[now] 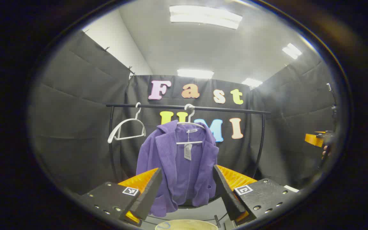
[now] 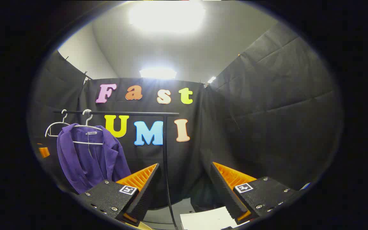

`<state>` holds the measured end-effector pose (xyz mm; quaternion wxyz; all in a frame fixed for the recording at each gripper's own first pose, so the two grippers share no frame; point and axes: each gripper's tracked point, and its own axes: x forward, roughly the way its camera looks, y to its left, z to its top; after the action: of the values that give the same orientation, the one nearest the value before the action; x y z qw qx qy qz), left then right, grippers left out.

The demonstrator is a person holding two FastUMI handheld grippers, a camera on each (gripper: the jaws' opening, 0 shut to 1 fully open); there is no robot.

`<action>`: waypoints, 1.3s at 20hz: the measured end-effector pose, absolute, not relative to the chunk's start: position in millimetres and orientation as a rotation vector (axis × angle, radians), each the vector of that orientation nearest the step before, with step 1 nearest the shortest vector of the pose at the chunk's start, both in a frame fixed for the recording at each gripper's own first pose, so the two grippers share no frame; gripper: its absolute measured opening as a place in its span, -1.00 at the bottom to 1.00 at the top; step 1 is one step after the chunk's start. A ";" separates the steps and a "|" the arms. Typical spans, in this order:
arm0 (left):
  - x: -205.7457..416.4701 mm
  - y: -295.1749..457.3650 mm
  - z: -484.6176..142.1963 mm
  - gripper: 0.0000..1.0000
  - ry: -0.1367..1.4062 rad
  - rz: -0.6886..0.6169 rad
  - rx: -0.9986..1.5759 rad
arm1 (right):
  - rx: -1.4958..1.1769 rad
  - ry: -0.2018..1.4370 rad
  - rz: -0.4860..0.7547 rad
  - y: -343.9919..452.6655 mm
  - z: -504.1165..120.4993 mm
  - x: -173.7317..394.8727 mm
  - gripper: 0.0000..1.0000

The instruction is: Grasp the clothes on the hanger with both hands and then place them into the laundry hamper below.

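straight ahead of the spread left tool (image 1: 187,187) hangs the purple jacket (image 1: 177,166), apart from its fingers.

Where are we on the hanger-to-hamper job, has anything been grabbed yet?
Nothing is done yet. The purple jacket hangs on its white hanger on the black rail, beside an empty hanger. In hand: the left hand-held gripper is open, aimed at the jacket but apart from it; the right hand-held gripper is open, off to the side. Left: grasp with both, lift off, lower into the hamper below.
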<state>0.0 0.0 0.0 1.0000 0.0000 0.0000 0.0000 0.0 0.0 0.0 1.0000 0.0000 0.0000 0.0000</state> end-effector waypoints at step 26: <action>-11.1 49.5 4.9 0.84 0.017 0.144 -0.033 | 0.055 0.105 0.344 193.1 22.8 51.0 0.90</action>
<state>-11.1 49.5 4.9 0.9972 -0.0165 0.0084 0.0721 51.0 193.1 22.8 0.9835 0.0272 0.0520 0.1709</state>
